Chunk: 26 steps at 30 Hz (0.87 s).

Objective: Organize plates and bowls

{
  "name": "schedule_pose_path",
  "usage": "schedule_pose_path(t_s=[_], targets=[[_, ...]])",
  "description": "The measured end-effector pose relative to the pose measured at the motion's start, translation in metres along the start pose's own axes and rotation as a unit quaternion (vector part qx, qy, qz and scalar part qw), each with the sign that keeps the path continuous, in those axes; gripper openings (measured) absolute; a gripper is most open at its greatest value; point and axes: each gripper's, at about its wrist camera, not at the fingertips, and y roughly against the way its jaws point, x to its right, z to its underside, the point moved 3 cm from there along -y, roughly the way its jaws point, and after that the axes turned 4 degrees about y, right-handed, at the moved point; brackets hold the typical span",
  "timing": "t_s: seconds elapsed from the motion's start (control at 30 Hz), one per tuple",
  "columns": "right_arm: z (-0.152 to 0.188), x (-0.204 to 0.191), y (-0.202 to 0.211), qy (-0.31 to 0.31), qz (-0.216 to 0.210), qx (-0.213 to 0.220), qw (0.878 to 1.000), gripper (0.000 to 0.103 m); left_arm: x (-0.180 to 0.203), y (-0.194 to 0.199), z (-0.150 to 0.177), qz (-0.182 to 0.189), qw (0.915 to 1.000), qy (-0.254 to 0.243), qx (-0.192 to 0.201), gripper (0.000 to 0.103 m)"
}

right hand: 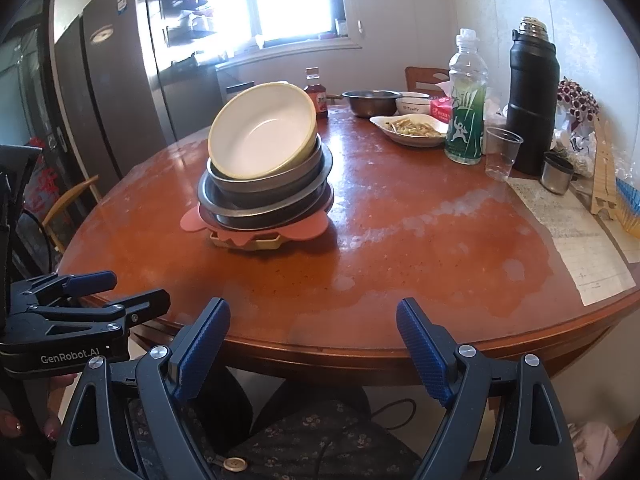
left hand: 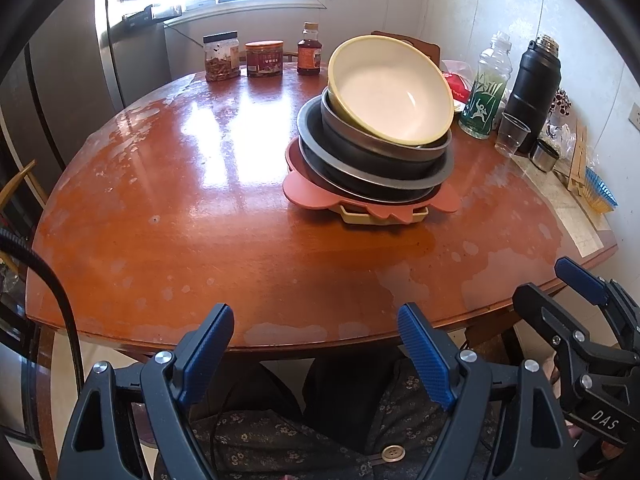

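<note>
Left wrist view: the left gripper (left hand: 316, 344) hung at the bottom of the frame before the near edge of a round wooden table (left hand: 200, 220), its blue pads spread wide with nothing between them. Right of centre rose the stack of dishes (left hand: 372, 152): a cream bowl (left hand: 390, 90) tilted on metal pans above a pink plate (left hand: 304, 192). Three jars (left hand: 262, 58) lined the far edge.

Right wrist view: the right gripper (right hand: 314, 344) was likewise wide apart and empty at the bottom. The stack sat left of centre, well beyond both tools. A green bottle (right hand: 466, 112) and black flask (right hand: 532, 100) stood upper right.
</note>
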Motion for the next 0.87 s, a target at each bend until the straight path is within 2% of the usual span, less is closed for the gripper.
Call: schedule_pose_path(t_s=[0.67, 0.8, 0.87], targets=[[-0.001, 0.004, -0.009, -0.001, 0.008, -0.006, 1.0, 0.086, -0.011, -0.01, -0.002, -0.007, 0.9999, 0.011, -0.01, 0.084], [-0.006, 0.012, -0.017, -0.003, 0.017, -0.012, 1.0, 0.086, -0.024, -0.015, -0.01, 0.0, 0.9995, 0.03, -0.009, 0.084], [-0.014, 0.023, -0.023, -0.009, 0.03, -0.015, 0.999, 0.086, -0.04, -0.017, -0.018, -0.014, 0.9989, 0.045, -0.005, 0.084]])
